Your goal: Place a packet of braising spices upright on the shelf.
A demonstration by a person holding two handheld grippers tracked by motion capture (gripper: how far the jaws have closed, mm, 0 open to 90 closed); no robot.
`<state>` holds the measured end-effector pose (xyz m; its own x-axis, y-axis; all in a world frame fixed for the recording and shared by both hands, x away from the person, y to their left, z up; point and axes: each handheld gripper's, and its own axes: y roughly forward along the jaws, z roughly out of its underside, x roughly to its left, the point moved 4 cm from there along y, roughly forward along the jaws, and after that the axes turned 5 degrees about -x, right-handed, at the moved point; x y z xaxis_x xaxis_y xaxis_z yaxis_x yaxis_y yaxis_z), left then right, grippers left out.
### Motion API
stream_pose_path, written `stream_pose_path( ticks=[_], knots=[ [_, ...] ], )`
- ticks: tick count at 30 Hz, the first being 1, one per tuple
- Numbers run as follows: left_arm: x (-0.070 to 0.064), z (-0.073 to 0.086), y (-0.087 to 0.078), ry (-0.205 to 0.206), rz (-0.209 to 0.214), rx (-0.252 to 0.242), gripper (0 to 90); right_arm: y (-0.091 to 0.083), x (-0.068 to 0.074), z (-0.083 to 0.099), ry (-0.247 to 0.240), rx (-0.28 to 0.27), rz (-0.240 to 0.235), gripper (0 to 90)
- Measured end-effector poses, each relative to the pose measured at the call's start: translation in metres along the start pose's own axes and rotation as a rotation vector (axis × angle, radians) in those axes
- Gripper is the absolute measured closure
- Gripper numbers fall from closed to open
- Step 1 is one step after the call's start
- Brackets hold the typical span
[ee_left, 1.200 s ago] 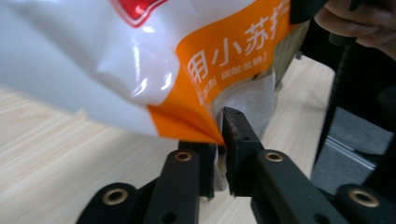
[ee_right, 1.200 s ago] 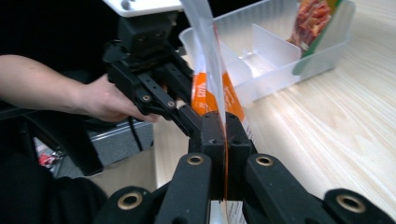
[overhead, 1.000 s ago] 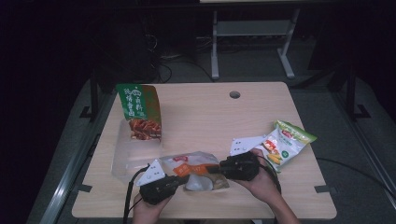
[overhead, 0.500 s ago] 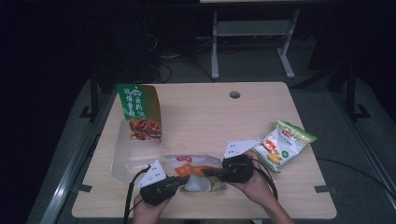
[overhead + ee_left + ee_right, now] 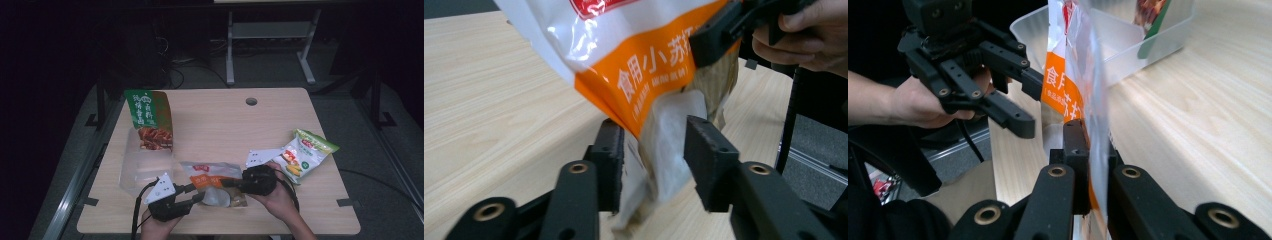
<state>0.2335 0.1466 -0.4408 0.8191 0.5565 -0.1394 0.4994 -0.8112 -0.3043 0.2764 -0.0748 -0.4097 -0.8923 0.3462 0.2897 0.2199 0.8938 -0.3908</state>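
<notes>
Thing in hand: orange-and-white pouch, lifted off the bench near its front edge, between the two grippers.
Right gripper: fingers clamped on the pouch's edge; in the right gripper view the film runs straight up out of the closed pair.
Left gripper: fingers apart, standing either side of the pouch's pale lower corner; a gap shows on both sides, so no contact that I can confirm.
Key relation: the pouch hangs directly between the left fingers, with its orange band above them and its lower corner reaching down past the finger pads.
Long axis: in the high view the pouch stretches roughly from one gripper to the other, left to right across the bench front.
Nearer hand: both are at the pouch; the right carries it, the left is placed to take the opposite end.
Judgement: the next move likely asks the left fingers to close where they stand; little travel needed.
Risk: thin film may slip or crumple if pinched off-centre.
Nearby: clear tray holding the green-and-red bag, just left of the pouch; green-and-yellow snack bag to the right, apart from it.
</notes>
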Motion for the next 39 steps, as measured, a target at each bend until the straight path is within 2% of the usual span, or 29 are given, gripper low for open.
stream_pose_path(
  ticks=[5, 9, 11, 12, 16, 23, 26, 30, 37, 39],
  knots=[
    [0.002, 0.000, -0.002, 0.015, 0.004, 0.000, 53.0, -0.008, -0.006, -0.005, 0.005, -0.019, 0.034, 89.9],
    [0.001, 0.000, -0.004, 0.016, 0.007, -0.001, 52.2, -0.013, -0.012, -0.012, 0.019, -0.037, 0.054, 90.0],
    [0.001, 0.000, -0.004, 0.032, 0.007, 0.000, 52.2, -0.014, -0.014, -0.017, 0.026, -0.049, 0.061, 90.0],
    [0.000, 0.000, -0.004, 0.023, 0.011, 0.003, 52.2, -0.014, -0.015, -0.019, 0.023, -0.055, 0.061, 90.0],
    [-0.002, 0.001, -0.004, 0.032, 0.016, 0.019, 52.9, -0.013, -0.019, -0.033, 0.024, -0.063, 0.069, 90.0],
    [-0.004, 0.002, -0.005, 0.042, 0.017, 0.019, 52.3, -0.001, -0.023, -0.063, -0.002, -0.068, 0.080, 90.0],
    [-0.005, 0.002, -0.004, 0.029, 0.028, 0.017, 52.2, 0.005, -0.024, -0.074, -0.003, -0.071, 0.070, 90.0],
    [-0.008, 0.003, -0.002, 0.054, 0.031, 0.030, 51.8, 0.016, -0.024, -0.088, -0.009, -0.076, 0.052, 90.0],
    [-0.010, 0.003, -0.001, 0.045, 0.042, 0.031, 50.2, 0.037, -0.023, -0.107, -0.018, -0.080, 0.021, 90.0],
    [-0.011, 0.003, -0.001, 0.058, 0.044, 0.032, 50.1, 0.043, -0.023, -0.113, -0.021, -0.080, 0.018, 90.0]
  ],
)
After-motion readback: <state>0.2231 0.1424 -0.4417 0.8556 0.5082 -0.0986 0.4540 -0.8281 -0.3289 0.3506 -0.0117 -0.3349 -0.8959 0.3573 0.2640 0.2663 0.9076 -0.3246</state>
